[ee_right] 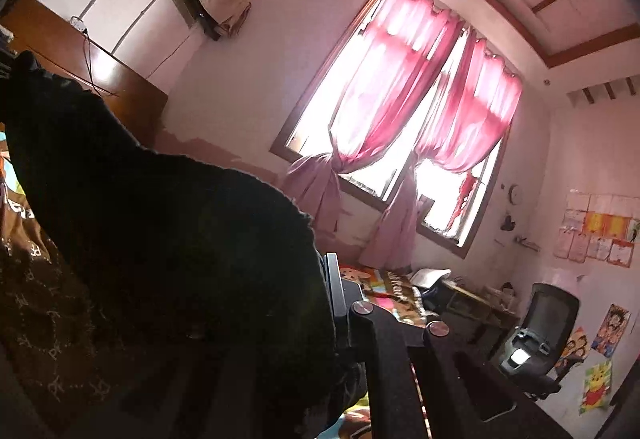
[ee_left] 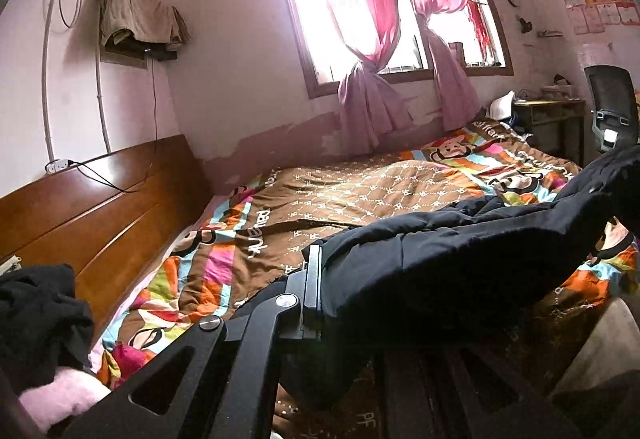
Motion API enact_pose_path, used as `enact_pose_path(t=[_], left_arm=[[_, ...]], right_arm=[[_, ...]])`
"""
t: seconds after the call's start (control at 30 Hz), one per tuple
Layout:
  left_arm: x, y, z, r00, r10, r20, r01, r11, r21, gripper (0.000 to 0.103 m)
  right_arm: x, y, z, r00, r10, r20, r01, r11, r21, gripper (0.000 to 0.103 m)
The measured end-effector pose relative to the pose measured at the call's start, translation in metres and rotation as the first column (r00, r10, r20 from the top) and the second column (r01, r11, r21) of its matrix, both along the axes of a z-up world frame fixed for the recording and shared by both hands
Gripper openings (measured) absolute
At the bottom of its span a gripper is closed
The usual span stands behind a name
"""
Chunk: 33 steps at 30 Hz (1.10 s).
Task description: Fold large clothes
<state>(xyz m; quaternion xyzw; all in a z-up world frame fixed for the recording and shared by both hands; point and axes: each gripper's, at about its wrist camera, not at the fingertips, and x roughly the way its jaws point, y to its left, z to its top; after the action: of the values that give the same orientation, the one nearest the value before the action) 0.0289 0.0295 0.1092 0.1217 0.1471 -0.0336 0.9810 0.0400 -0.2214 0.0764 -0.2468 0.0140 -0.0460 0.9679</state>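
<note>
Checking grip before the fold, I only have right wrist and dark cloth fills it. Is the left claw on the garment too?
Observer: Yes. The left claw is clamped on an edge of the dark jacket.
Operator: Is the jacket off the bed?
Observer: Partly. It stretches from the left claw up toward the right, above the patterned quilt; part of its far edge seems to rest on the quilt.
Operator: Anything else nearby?
Observer: Another black garment is heaped by the wooden headboard.
</note>
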Motion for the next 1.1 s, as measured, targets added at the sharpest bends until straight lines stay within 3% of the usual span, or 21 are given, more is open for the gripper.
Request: enact_pose_path(t=[0.3, 0.6, 0.8, 1.0, 1.1], left_arm=[[0.092, -0.005, -0.007, 0.995, 0.021, -0.094, -0.020, 1.000, 0.012, 0.004], [0.217, -0.007, -0.025, 0.982, 0.073, -0.176, -0.069, 0.997, 0.024, 0.004], [0.300, -0.005, -0.064, 0.957, 0.098, -0.271, -0.093, 0.995, 0.034, 0.004], [0.369, -0.005, -0.117, 0.922, 0.107, -0.373, -0.100, 0.994, 0.040, 0.004], [0.389, -0.004, -0.140, 0.905, 0.107, -0.412, -0.104, 0.994, 0.029, 0.004]], right_arm=[[0.097, -0.002, 0.003, 0.994, 0.022, -0.106, -0.023, 1.000, -0.011, 0.006], [0.220, -0.004, -0.013, 0.974, 0.012, -0.225, -0.020, 0.999, -0.034, 0.006], [0.305, -0.003, -0.054, 0.943, -0.008, -0.332, -0.010, 0.999, -0.052, 0.006], [0.363, -0.007, -0.101, 0.906, -0.033, -0.421, 0.001, 0.997, -0.077, 0.006], [0.383, -0.014, -0.120, 0.881, -0.012, -0.474, -0.007, 0.999, -0.038, 0.007]])
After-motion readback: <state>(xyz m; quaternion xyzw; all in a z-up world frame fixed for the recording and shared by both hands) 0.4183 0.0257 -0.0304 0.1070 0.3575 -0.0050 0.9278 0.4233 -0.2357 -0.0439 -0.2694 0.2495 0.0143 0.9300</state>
